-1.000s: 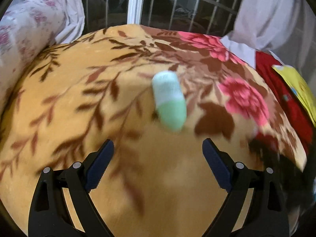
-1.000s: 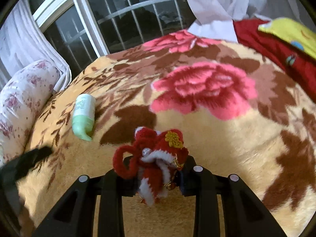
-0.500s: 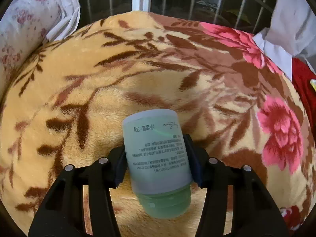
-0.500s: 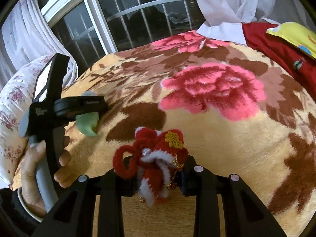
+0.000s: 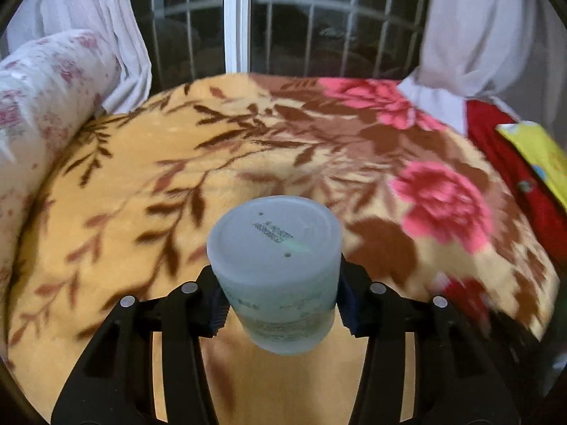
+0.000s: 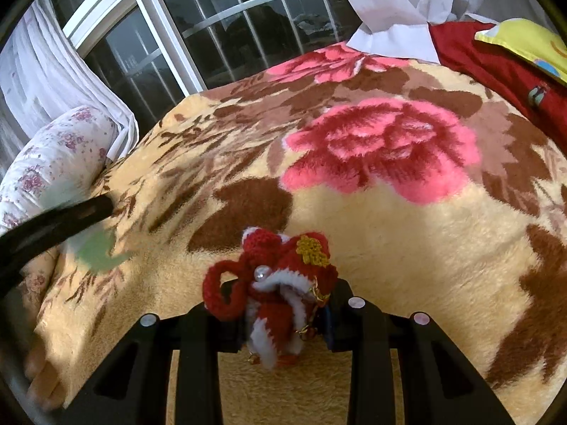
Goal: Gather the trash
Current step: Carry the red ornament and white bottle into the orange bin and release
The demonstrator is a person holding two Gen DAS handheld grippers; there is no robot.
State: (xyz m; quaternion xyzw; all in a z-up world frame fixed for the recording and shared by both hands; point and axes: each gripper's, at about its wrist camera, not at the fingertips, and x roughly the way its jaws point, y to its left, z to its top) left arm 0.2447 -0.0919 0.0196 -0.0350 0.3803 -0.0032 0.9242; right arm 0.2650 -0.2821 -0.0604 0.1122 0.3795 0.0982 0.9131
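My left gripper is shut on a pale green plastic bottle, held above the floral blanket with its flat base toward the camera. In the right wrist view the same bottle shows as a green blur under the left gripper's black arm at the left edge. My right gripper is shut on a red and white crocheted ornament with a gold trim and a pearl bead, held above the blanket.
A floral white bolster pillow lies along the left. A barred window with white curtains is behind the bed. Red cloth and a yellow item lie at the right.
My left gripper closed on the bottle, then lifted and tilted it so its base faces the camera. The right gripper kept hold of the ornament and barely moved.
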